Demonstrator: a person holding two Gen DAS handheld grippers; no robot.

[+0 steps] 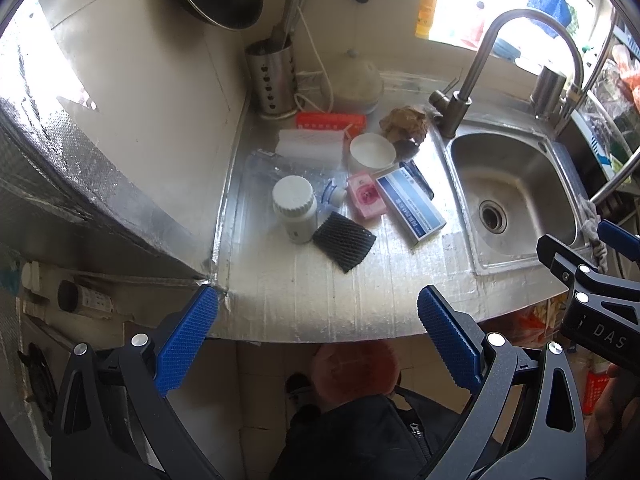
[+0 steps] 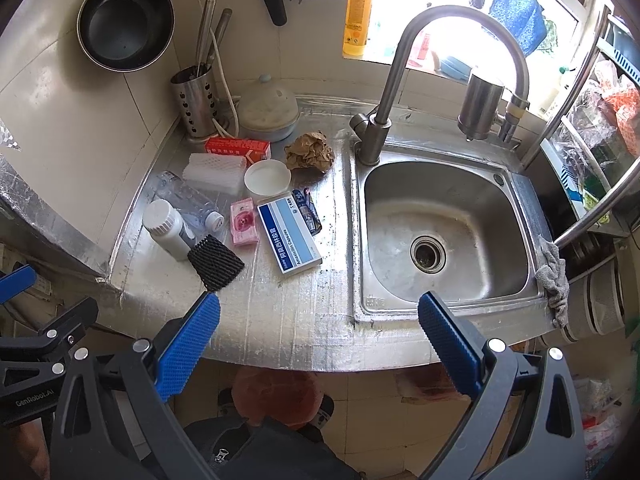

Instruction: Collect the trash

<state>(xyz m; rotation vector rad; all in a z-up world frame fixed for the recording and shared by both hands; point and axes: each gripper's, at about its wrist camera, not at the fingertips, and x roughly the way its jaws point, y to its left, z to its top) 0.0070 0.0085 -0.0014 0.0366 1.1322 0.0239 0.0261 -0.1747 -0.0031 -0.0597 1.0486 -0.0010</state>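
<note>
On the bench (image 2: 280, 320), left of the sink (image 2: 440, 240), a bottle (image 2: 166, 224) stood beside a mesh pad (image 2: 215, 262). Right of them lay two boxes (image 2: 289, 236), with a cup (image 2: 267, 178) and crumpled paper (image 2: 310, 151) behind. A faucet (image 2: 384, 120) rose behind the sink.

Right gripper (image 2: 319, 334) hangs wide open over the counter's (image 2: 280, 320) front edge, holding nothing. Blue-and-white medicine box (image 2: 289, 236) lies flat between the pink box (image 2: 243, 226) and sink (image 2: 440, 240), crumpled brown paper (image 2: 310, 151) behind it.

The blue-white box (image 2: 289, 236) reads "Amoxicillin Capsules"; the left tool (image 2: 24, 396) body reads "GenRobot.AI".
</note>
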